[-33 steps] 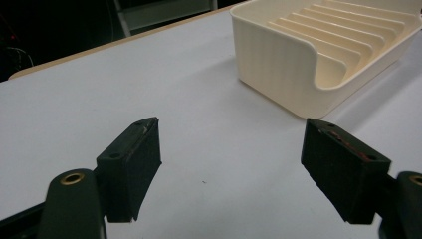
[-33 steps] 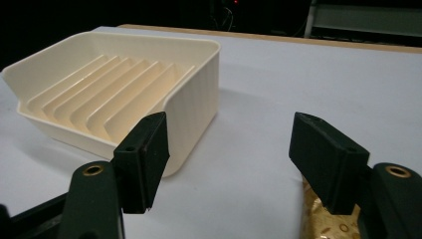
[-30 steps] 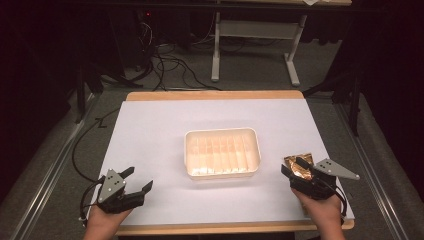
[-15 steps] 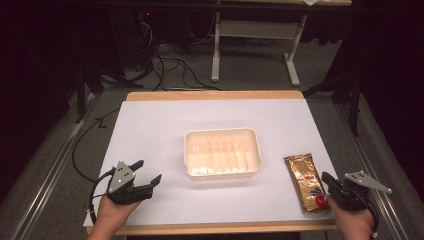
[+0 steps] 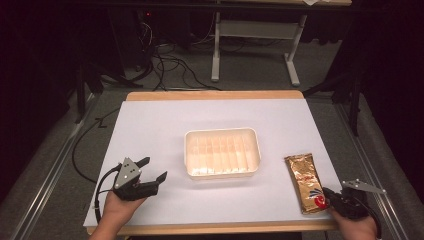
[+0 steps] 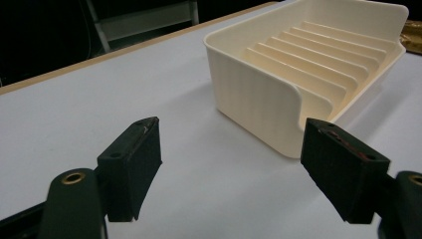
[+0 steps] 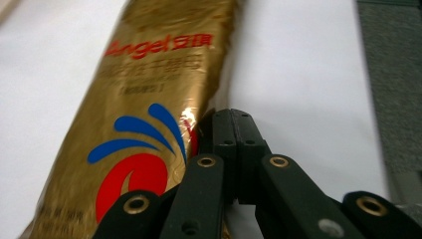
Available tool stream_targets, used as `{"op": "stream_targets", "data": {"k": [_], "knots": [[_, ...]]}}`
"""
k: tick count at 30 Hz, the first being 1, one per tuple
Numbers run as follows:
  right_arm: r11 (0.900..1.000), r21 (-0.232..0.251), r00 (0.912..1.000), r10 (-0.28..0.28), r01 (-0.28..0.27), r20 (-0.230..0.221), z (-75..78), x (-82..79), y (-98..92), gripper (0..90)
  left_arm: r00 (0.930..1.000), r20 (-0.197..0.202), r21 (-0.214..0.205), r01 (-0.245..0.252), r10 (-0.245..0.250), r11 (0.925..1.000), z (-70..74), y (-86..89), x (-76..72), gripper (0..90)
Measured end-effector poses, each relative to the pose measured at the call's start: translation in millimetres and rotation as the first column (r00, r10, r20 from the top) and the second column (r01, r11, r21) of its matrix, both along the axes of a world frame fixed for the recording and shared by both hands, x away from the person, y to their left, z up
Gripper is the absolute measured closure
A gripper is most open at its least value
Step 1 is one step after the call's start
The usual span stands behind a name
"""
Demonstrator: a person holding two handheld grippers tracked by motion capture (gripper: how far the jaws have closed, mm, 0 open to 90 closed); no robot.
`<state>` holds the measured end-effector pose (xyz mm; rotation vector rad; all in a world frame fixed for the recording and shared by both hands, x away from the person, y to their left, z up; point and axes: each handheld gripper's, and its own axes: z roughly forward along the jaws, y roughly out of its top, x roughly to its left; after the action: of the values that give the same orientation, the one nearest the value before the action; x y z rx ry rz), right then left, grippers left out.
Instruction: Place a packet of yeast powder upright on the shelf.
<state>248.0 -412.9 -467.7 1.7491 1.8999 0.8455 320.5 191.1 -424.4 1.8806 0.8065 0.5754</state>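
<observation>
- Right gripper (image 5: 327,196): fingers (image 7: 234,144) clenched together, nothing between them, tips at the near right edge of the gold packet (image 5: 306,183).
- Gold packet lies flat on the worktop (image 5: 165,125), right of the cream tray (image 5: 222,152), apart from it.
- Left gripper (image 5: 152,172): fingers (image 6: 132,162) released, spread wide, hovering near the tray's left side, holding nothing.

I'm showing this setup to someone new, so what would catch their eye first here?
Probably the shiny gold packet, lying flat near the table's right front corner with the shut right gripper at its near end. Next comes the cream ribbed tray at the middle of the white tabletop.
</observation>
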Motion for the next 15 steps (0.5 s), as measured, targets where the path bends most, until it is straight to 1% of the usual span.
{"op": "stream_targets", "data": {"k": [2, 5, 9, 10, 11, 13, 14, 15], "knots": [[0.999, 0.002, 0.999, 0.044, -0.044, -0.006, 0.9, 0.0, 7.2, 90.0, 1.0, 0.0, 0.004, 0.002, -0.002, 1.0, 0.0, -0.3, 0.4, 24.2], [0.9952, -0.003, 0.9951, 0.098, -0.098, -0.015, 1.3, 1.9, 17.7, 90.0, 1.0, 0.0, 0.006, 0.0, 0.0, 1.0, 0.0, -0.3, 0.4, 24.2], [0.9863, -0.009, 0.9861, 0.164, -0.165, -0.025, 1.4, 6.2, 35.6, 90.0, 1.0, 0.003, 0.004, -0.002, 0.002, 1.0, 0.2, 0.1, -0.3, 24.2], [0.9811, -0.001, 0.9807, 0.193, -0.194, -0.03, 1.2, 7.9, 43.5, 90.0, 1.0, 0.002, 0.004, -0.003, 0.003, 1.0, 0.2, 0.2, -0.2, 24.2], [0.9811, -0.001, 0.9807, 0.193, -0.194, -0.03, 1.2, 7.9, 43.5, 90.0, 1.0, 0.002, 0.004, -0.004, 0.004, 1.0, 0.0, 0.2, -0.2, 24.2], [0.9736, 0.009, 0.973, 0.228, -0.228, -0.033, 0.8, 9.8, 50.2, 90.0, 1.0, -0.001, 0.01, -0.002, 0.002, 1.0, -0.3, -0.1, -0.6, 24.2], [0.9651, 0.017, 0.9645, 0.262, -0.261, -0.035, 0.5, 11.4, 57.9, 90.0, 1.0, 0.001, 0.011, -0.002, 0.002, 0.9999, -0.2, 0.0, -0.9, 24.2], [0.9586, 0.005, 0.9579, 0.285, -0.285, -0.037, 0.6, 12.9, 65.1, 90.0, 1.0, 0.001, 0.01, -0.002, 0.002, 1.0, -0.2, 0.0, -1.1, 24.2]]}}
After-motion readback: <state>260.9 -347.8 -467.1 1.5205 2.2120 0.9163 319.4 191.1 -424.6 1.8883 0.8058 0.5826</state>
